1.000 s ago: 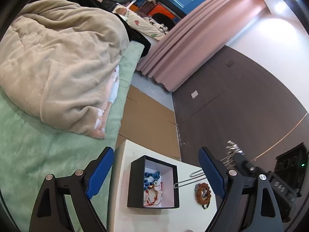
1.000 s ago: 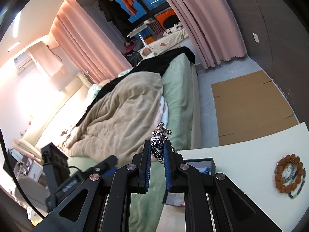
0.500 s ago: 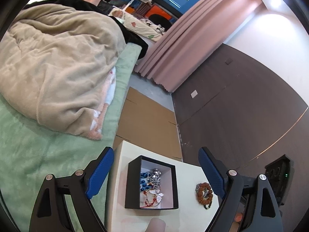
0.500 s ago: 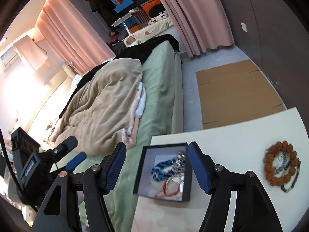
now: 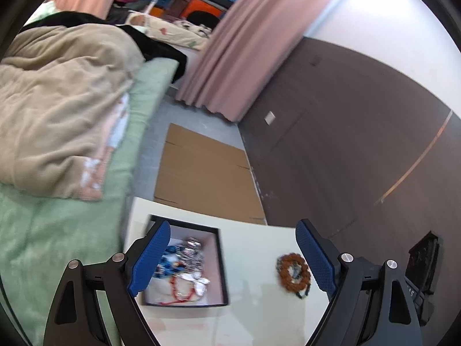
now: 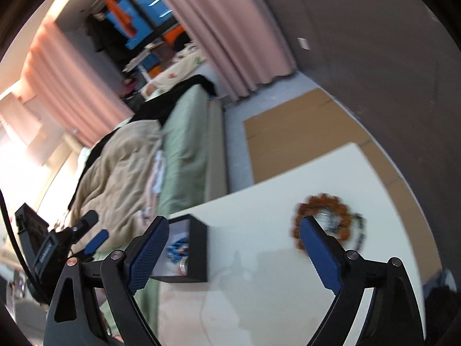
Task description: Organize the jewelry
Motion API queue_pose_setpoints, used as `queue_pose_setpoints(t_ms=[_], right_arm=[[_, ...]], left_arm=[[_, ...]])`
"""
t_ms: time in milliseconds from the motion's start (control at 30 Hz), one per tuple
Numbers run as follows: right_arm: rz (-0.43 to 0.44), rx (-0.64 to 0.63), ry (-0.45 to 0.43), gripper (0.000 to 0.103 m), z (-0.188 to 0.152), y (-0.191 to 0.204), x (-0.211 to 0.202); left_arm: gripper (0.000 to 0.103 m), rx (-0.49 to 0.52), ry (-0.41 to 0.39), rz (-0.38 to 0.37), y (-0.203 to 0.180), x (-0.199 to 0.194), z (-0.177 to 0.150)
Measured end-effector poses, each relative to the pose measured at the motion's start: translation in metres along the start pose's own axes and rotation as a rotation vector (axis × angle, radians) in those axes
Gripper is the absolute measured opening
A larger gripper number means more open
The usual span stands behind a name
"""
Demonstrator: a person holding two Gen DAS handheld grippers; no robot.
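Note:
A black jewelry box (image 5: 222, 262) with a pale lining sits on the white table (image 5: 253, 311). It holds a silver chain (image 5: 191, 252), blue beads (image 5: 168, 262) and a red bracelet (image 5: 181, 292). A brown bead bracelet (image 5: 294, 271) with a dark strand lies on the table to its right. My left gripper (image 5: 233, 259) is open and empty above the box's right edge. My right gripper (image 6: 233, 253) is open and empty; the box (image 6: 196, 253) is by its left finger and the brown bracelet (image 6: 325, 204) by its right finger.
A bed with a green sheet (image 5: 57, 230) and a beige quilt (image 5: 57, 109) runs along the table's left side. Flat cardboard (image 5: 201, 170) lies on the floor beyond the table. A dark wall (image 5: 345, 144) stands to the right.
My right gripper opened and let the silver chain fall into the box, then swung right toward the brown bracelet. My left gripper stayed open and shifted right.

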State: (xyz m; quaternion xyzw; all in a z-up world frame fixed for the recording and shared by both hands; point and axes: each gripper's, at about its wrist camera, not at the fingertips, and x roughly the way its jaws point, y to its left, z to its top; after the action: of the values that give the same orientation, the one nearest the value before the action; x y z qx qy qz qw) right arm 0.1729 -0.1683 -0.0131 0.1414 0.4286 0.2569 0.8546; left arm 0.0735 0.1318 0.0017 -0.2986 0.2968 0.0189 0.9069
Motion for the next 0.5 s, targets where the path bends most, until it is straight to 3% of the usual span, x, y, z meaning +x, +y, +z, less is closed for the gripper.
queue_pose_setpoints(t_ms=[200,400,500], right_arm=[[-0.082,0.095,0.018,0.092,-0.001,-0.046,-0.015],[-0.111,0.193,0.044,0.092,-0.001,-0.085,-0.022],[-0.136,0.227,0.058,0.091,0.000,-0.101,-0.021]], left_arm=[[0.089,0.074,0.067,-0.037,-0.039,0.028,-0.014],[0.089,0.136,0.138,-0.063,-0.071,0.058,-0.032],[0.082,0.178,0.182,-0.066,-0.088,0.076,-0.042]])
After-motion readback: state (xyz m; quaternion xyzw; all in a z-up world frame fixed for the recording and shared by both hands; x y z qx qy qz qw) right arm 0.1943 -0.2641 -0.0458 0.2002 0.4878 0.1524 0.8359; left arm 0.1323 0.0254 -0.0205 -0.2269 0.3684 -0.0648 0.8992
